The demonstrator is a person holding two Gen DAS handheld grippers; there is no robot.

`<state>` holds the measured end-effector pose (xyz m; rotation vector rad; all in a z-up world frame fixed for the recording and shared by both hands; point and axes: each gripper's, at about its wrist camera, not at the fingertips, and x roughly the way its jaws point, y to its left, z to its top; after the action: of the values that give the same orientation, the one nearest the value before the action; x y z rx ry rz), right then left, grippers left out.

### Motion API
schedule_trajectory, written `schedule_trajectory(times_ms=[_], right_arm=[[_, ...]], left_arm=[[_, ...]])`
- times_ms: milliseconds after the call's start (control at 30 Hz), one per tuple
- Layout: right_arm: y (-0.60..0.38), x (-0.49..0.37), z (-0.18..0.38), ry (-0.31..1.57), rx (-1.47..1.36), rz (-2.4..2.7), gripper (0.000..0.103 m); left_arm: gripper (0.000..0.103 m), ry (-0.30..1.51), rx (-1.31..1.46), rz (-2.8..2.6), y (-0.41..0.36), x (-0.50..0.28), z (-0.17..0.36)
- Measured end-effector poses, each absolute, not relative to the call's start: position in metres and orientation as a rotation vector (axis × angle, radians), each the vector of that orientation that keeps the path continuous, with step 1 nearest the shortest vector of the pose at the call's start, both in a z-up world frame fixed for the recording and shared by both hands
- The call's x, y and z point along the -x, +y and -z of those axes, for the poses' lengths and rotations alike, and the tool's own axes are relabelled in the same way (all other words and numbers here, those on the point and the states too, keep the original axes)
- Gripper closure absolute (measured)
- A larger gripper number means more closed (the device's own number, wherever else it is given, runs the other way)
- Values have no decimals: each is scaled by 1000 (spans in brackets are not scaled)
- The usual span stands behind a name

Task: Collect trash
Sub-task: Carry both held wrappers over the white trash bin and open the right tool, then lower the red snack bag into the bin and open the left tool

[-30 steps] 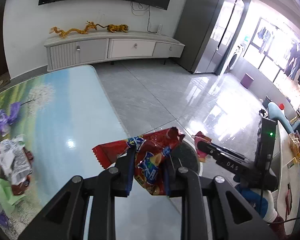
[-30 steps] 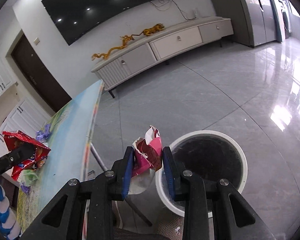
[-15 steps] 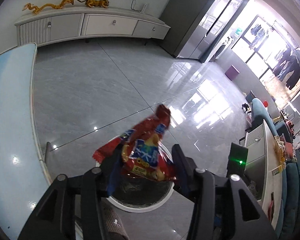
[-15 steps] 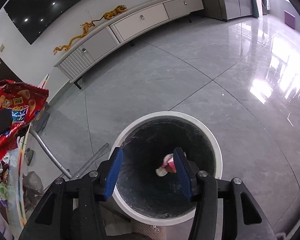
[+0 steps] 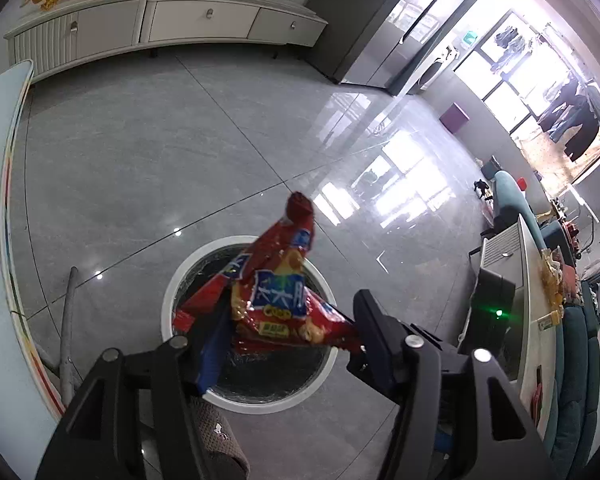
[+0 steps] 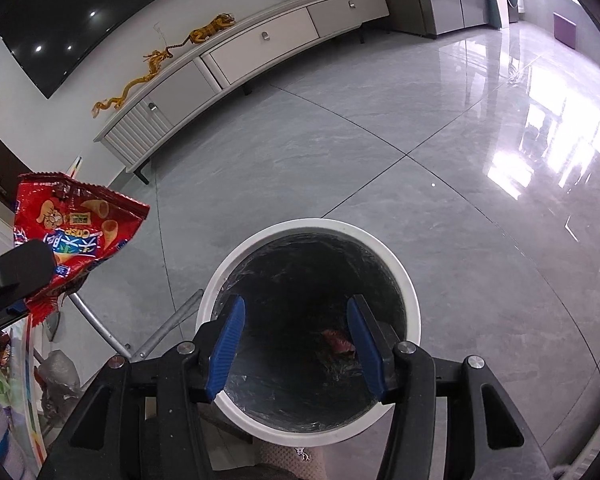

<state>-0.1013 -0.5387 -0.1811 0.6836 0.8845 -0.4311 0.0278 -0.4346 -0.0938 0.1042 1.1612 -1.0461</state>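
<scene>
Release was the step in hand. Left gripper (image 5: pixel 288 332) hung above the white bin (image 5: pixel 168 312), jaws opening, the red snack bag (image 5: pixel 278 300) loose between them, resting on the left finger. It needed to open fully over the mouth so the bag fell inside. Right gripper (image 6: pixel 296 344) stood open and empty above the bin, a small wrapper (image 6: pixel 338 340) already at the bottom.

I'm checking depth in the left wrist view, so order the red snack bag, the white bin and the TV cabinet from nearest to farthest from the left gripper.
1. Red snack bag: between the opening jaws of the left gripper.
2. White bin: on the floor, just below the bag.
3. TV cabinet: against the far wall, top of frame.
</scene>
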Motion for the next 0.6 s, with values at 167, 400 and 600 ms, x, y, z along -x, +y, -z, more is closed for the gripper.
schedule_trajectory(times_ms=[167,400,600], right_arm=[[-543,113,173,856,-689,456,52],[-547,125,170,838,-697,485,52],[-550,135,166,814,-714,495,52]], left_arm=[[25,1169,-80,1066,-438,-28,92],[25,1248,-32,1147,-447,-21,96],[25,1384,33,1171,-458,-22,112]])
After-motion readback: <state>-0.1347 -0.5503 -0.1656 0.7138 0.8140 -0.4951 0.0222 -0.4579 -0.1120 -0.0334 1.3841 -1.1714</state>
